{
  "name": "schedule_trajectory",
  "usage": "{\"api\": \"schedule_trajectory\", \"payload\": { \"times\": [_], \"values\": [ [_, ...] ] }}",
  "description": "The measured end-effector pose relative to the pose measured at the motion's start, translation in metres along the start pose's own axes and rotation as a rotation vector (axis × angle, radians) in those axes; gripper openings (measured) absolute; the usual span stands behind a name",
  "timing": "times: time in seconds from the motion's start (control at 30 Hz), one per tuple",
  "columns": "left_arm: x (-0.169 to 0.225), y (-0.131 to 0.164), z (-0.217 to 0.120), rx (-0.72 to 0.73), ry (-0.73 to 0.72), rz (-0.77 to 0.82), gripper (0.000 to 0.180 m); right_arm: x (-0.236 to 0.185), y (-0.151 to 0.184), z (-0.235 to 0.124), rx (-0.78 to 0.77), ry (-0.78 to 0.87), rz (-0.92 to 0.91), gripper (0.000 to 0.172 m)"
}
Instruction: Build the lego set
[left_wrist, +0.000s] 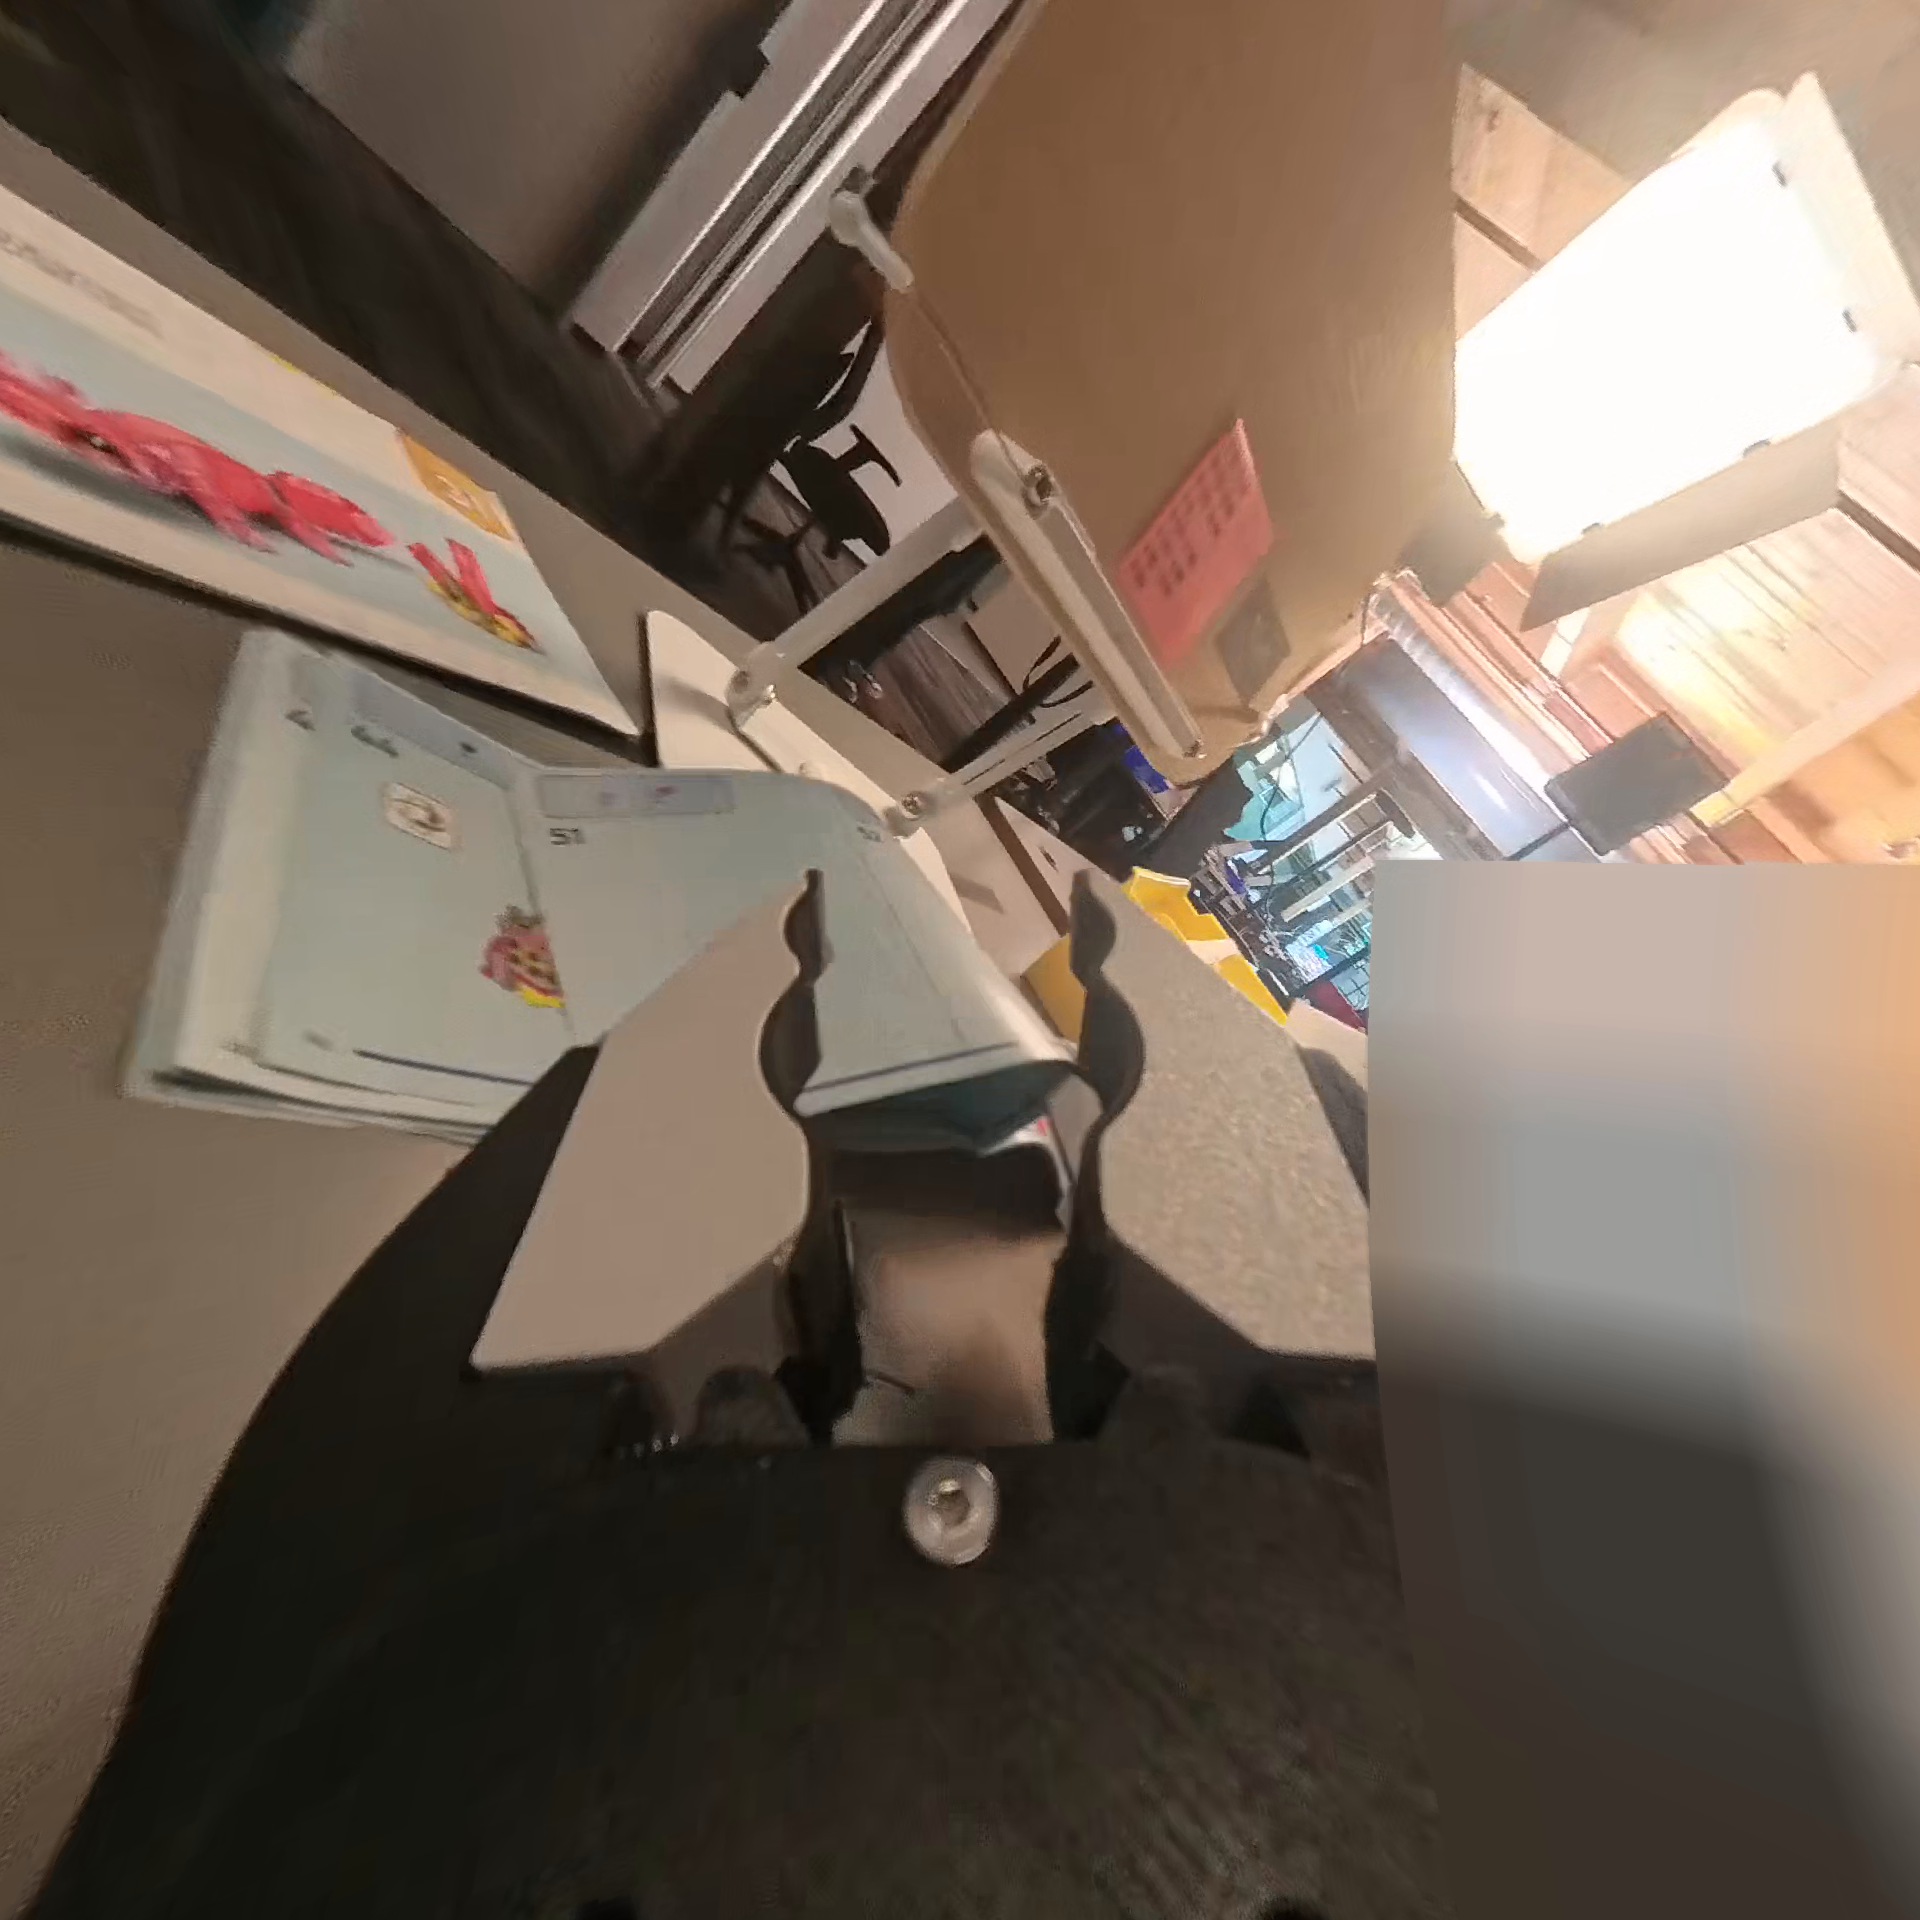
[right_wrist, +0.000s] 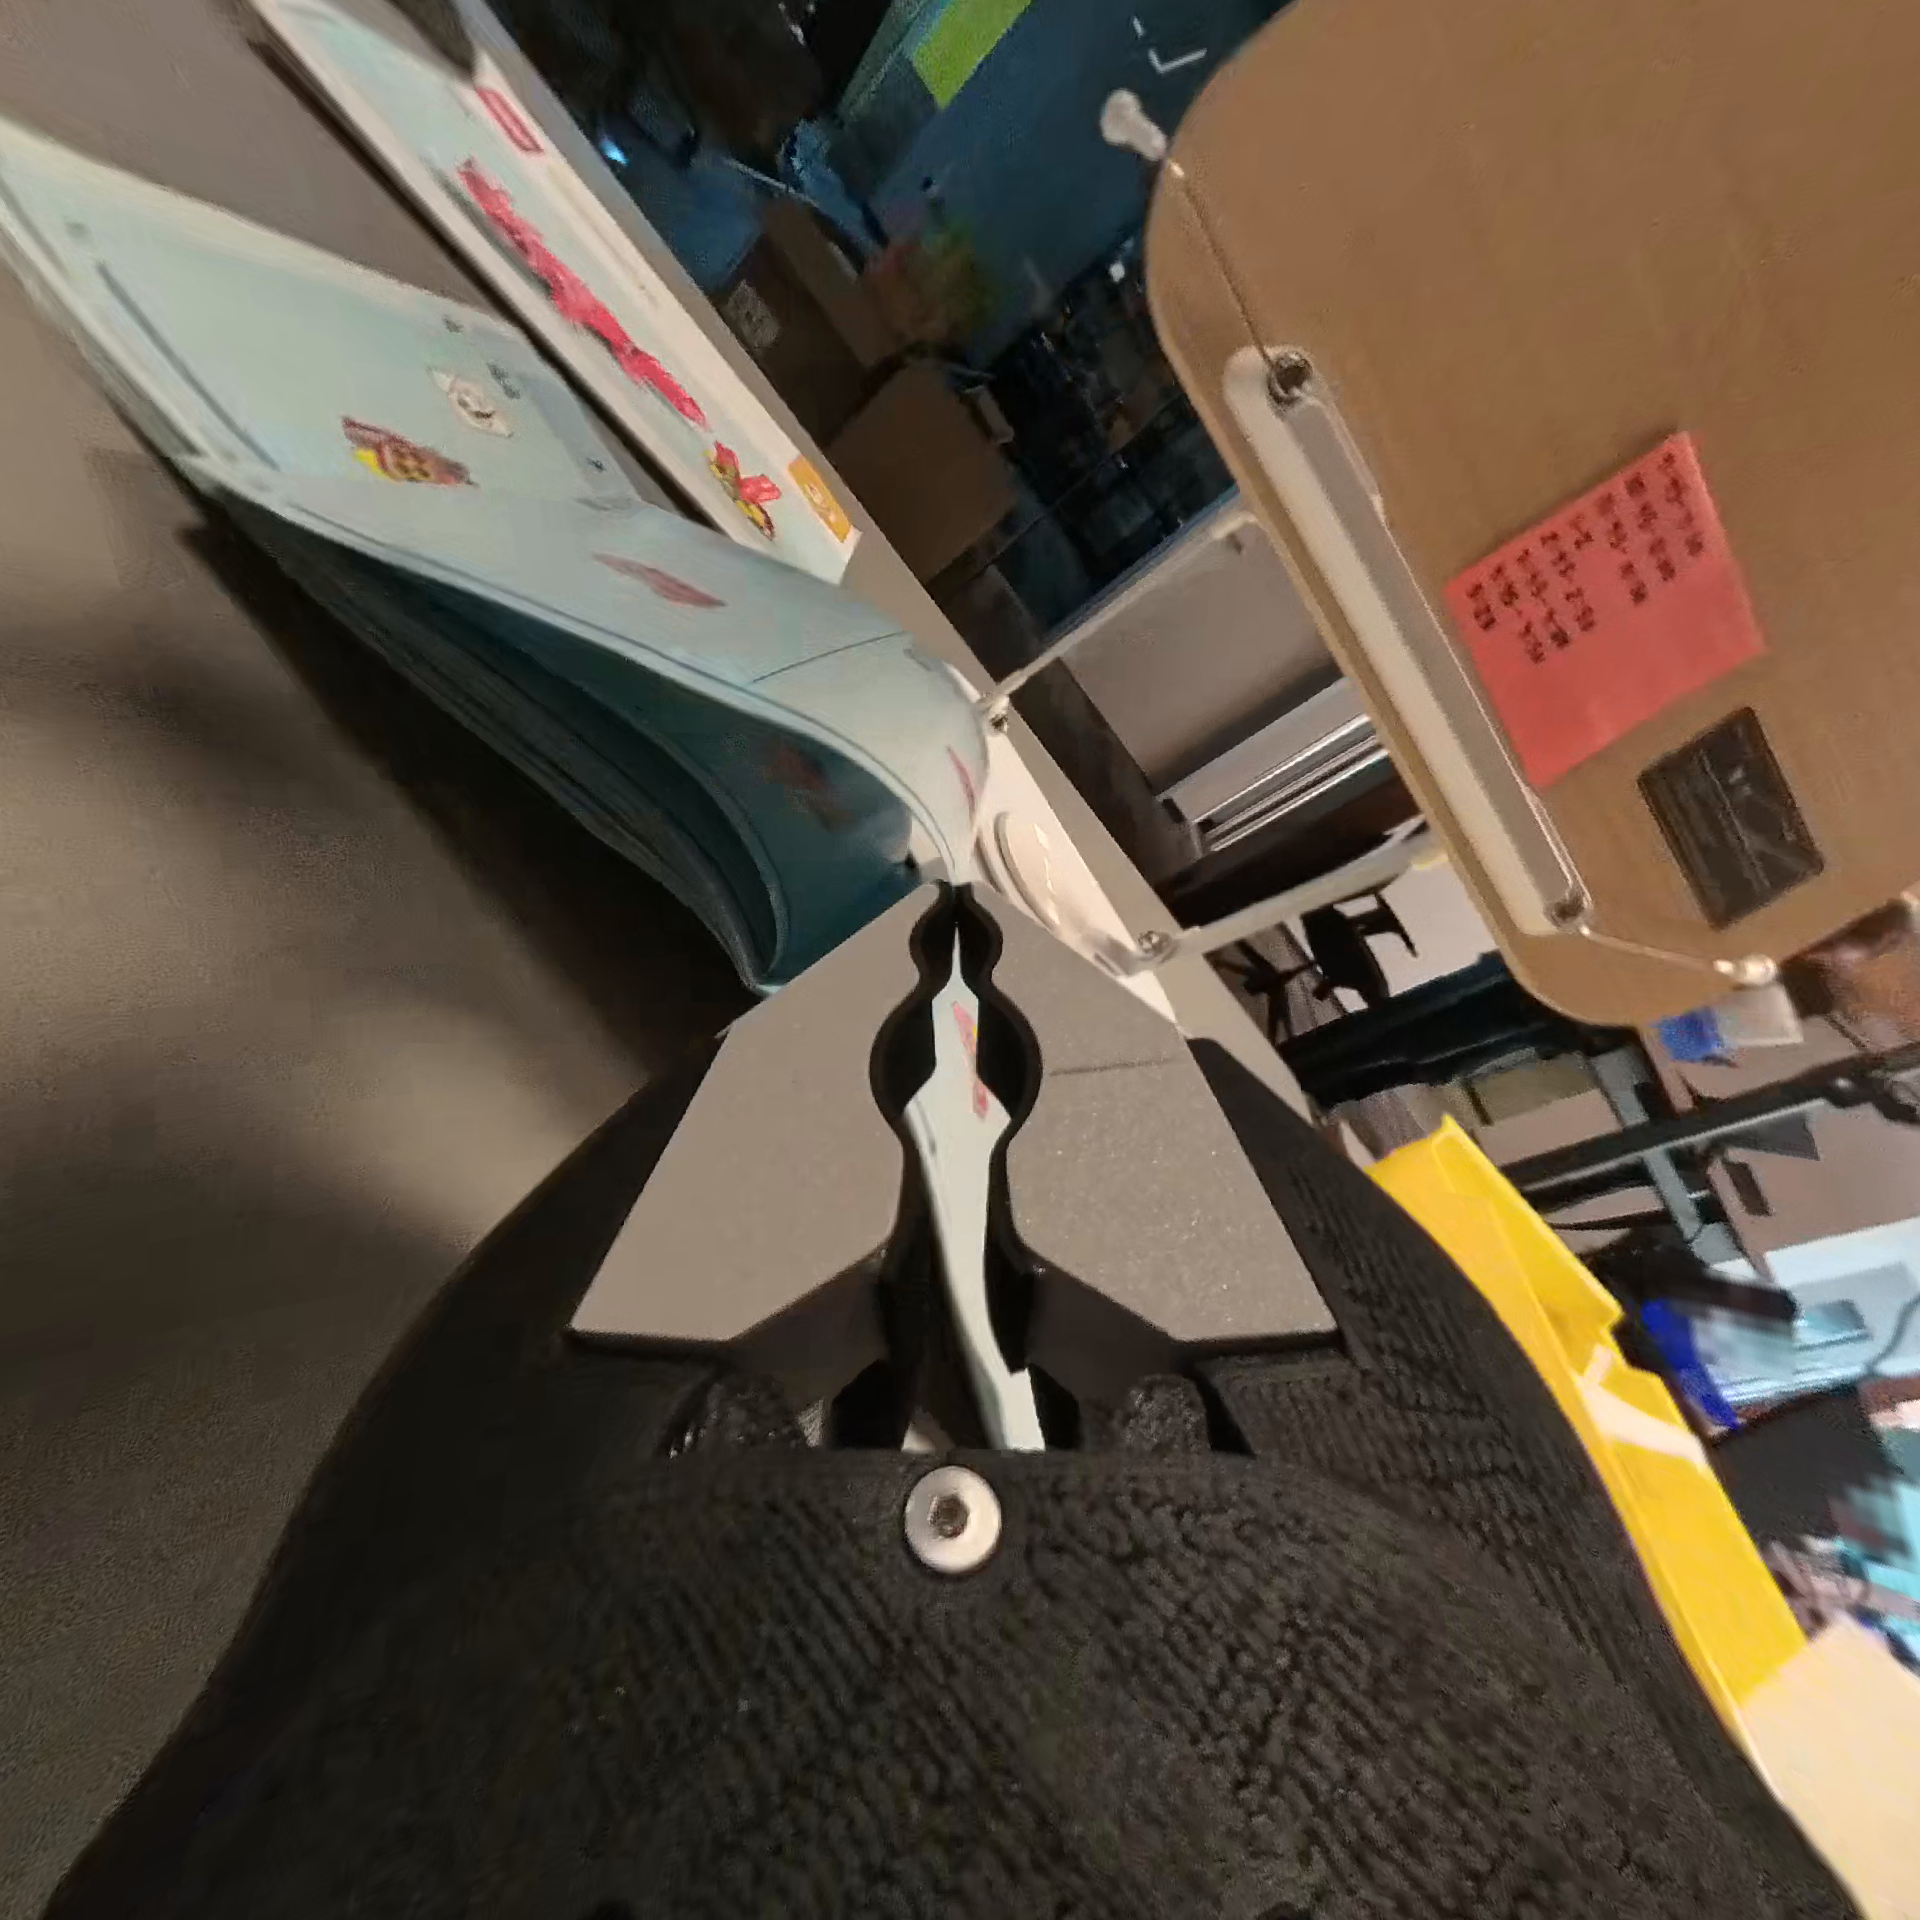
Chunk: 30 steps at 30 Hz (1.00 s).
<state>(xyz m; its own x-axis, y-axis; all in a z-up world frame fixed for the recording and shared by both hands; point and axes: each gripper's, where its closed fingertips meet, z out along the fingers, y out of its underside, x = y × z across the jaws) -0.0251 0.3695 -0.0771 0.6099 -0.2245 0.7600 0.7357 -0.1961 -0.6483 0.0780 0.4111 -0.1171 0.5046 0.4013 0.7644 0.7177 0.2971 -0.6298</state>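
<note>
While my left gripper (left_wrist: 940, 914) stands with its jaws apart, nothing is pressed between the pads: the right-hand page of the open instruction booklet (left_wrist: 436, 914) shows through the gap at centre frame, and I cannot tell whether either fingertip touches it. The booklet lies on the grey tabletop (left_wrist: 94, 1247) at centre left; a printed box lid (left_wrist: 260, 488) bearing a red model sits at upper left, a yellow bin (left_wrist: 1174, 914) just right of my fingertips, and a tan lamp head (left_wrist: 1174, 260) hangs at upper centre.

Right wrist view: my right gripper (right_wrist: 954, 896) is closed on a single pale-blue page (right_wrist: 966, 1143), which runs down between the black pads (right_wrist: 909, 1023) toward lower centre. The page arches up from the booklet (right_wrist: 343, 343), whose stacked leaves fan open at centre left. In my judgement, a thin sheet pinched like this wants a gentle, curving pull that follows the spine; a straight tug risks tearing. The yellow bin (right_wrist: 1538, 1403) fills lower right.
</note>
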Motion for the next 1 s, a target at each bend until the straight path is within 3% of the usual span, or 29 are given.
{"api": "schedule_trajectory", "payload": {
  "times": [0.37,0.47,0.57,0.63,0.77,0.83,1.0],
  "values": [
    [-0.009,0.032,0.006,-0.197,0.024,-0.11,0.038,0.038,0.04,-0.022,-0.003,0.014,0.311,0.004],
    [-0.017,0.053,0.009,-0.305,-0.017,-0.117,0.038,0.041,0.042,-0.019,-0.019,0.034,0.258,0.019],
    [-0.022,0.064,0.011,-0.358,-0.042,-0.122,0.035,0.042,0.037,-0.016,-0.01,0.07,0.17,0.021],
    [-0.025,0.066,0.01,-0.373,-0.065,-0.097,0.033,0.044,0.031,-0.016,0.004,0.099,0.123,0.019],
    [-0.025,0.069,0.01,-0.388,-0.071,-0.078,0.032,0.052,0.019,-0.024,0.075,0.146,0.163,0.0],
    [-0.016,0.065,0.012,-0.366,-0.013,-0.087,0.036,0.055,0.017,-0.027,0.097,0.153,0.188,0.0],
    [0.047,0.047,0.013,-0.27,0.357,-0.207,0.045,0.056,0.018,-0.028,0.108,0.143,0.221,0.0]
  ]
}}
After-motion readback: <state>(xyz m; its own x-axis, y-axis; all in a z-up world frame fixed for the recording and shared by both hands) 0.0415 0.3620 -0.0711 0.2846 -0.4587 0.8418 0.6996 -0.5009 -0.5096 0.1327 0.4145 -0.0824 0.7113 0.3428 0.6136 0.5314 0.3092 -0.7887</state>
